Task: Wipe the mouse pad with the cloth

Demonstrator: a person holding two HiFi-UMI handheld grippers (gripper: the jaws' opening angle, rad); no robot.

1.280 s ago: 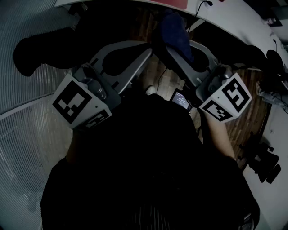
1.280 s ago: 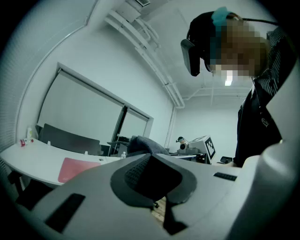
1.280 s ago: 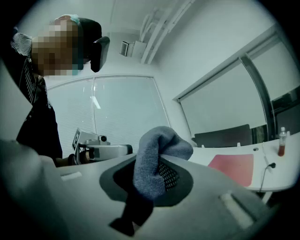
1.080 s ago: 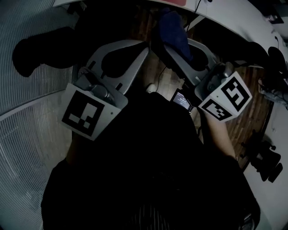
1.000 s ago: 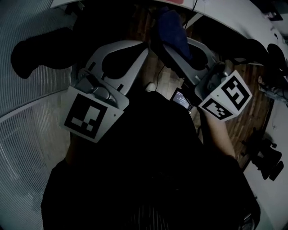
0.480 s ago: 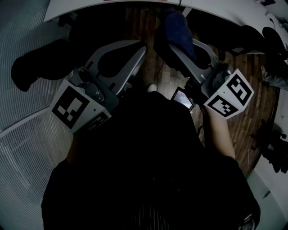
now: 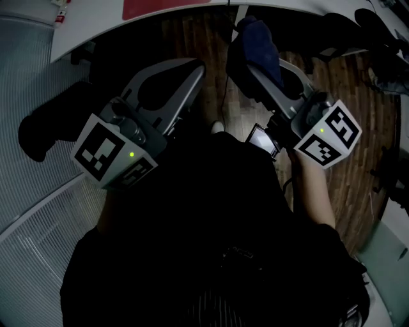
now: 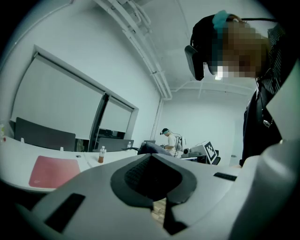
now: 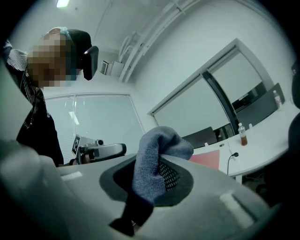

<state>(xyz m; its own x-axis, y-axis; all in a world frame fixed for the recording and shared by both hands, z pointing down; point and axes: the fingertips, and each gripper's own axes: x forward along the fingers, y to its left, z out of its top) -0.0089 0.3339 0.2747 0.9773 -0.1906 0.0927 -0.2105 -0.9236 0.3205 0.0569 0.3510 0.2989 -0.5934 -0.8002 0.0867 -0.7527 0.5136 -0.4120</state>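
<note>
one blue cloth [image 7: 257,41] hangs pinched in the right gripper [image 7: 248,62] at upper centre, the red mouse pad [image 7: 163,7] has come further into view at top, so wiping looks near; left gripper [image 7: 192,70] pressed together, empty.

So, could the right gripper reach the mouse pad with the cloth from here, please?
Probably not yet: the right gripper, shut on the cloth, is held over the floor short of the desk where the mouse pad lies. Nothing blocks the way.
</note>
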